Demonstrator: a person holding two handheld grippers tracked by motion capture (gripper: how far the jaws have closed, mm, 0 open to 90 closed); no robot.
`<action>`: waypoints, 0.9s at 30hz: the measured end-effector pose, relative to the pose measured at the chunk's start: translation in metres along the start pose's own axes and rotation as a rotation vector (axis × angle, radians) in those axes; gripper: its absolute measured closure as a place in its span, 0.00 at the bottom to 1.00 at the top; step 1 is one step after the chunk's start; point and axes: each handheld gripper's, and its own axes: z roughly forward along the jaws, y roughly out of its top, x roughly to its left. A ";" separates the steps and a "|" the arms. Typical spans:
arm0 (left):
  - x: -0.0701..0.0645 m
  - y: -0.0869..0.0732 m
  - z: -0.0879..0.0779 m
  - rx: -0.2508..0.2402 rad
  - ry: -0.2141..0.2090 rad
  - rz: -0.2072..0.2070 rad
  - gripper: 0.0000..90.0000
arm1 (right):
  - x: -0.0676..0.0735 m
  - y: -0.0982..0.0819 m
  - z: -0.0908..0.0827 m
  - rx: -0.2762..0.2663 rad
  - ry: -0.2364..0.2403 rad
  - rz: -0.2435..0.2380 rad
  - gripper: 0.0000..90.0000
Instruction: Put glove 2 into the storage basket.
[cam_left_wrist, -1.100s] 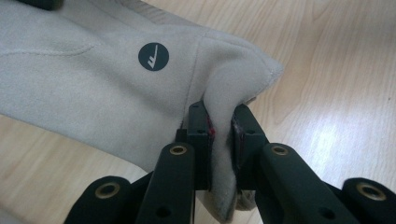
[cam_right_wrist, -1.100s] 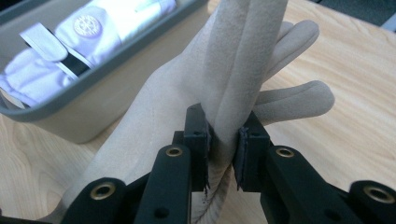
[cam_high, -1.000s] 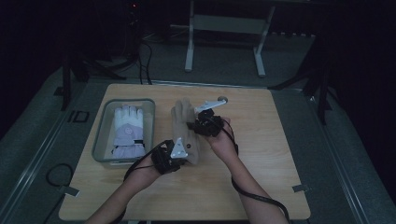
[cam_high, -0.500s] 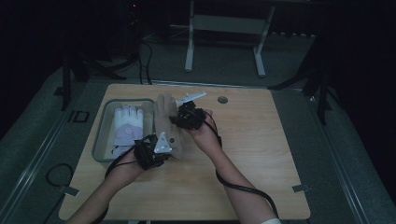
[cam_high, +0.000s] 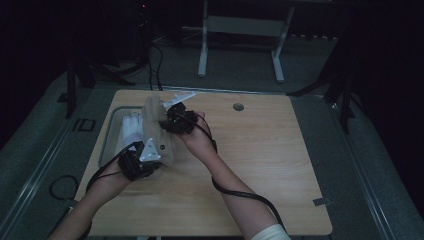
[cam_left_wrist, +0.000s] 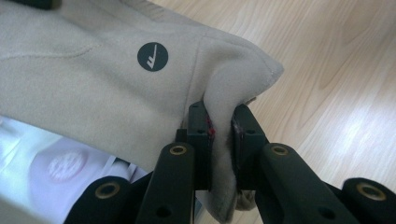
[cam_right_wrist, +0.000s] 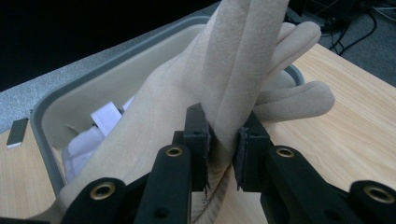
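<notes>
A beige fleece glove (cam_high: 157, 132) hangs stretched between both grippers just above the table, at the right rim of the grey bin (cam_high: 107, 145). My left gripper (cam_high: 150, 162) is shut on the glove's cuff corner (cam_left_wrist: 224, 116), near a round dark logo (cam_left_wrist: 152, 57). My right gripper (cam_high: 167, 120) is shut on the glove's finger end (cam_right_wrist: 224, 126); the beige fingers (cam_right_wrist: 299, 100) stick out past the jaws. A white glove (cam_high: 131, 131) lies inside the bin, also seen as pale fabric (cam_left_wrist: 60, 163) under the beige glove.
The wooden table (cam_high: 260, 165) has a round cable hole (cam_high: 238, 106) near its far edge. A small tag (cam_right_wrist: 16, 132) lies on the wood beside the bin. Black cables trail from both grippers over the table's front.
Both hands have carried the beige glove leftward and slightly up, from the table's middle to the bin's right rim. Both grips have stayed on it.
</notes>
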 end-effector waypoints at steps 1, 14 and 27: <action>0.002 -0.003 -0.002 0.001 -0.003 -0.009 0.90 | 0.002 0.002 0.003 0.001 0.001 -0.003 0.86; 0.021 -0.031 -0.021 0.048 0.055 -0.047 0.90 | 0.022 0.028 0.042 0.029 0.046 -0.039 0.86; 0.037 -0.053 -0.002 0.067 0.041 -0.119 0.90 | 0.022 0.030 0.090 0.091 0.046 -0.062 0.86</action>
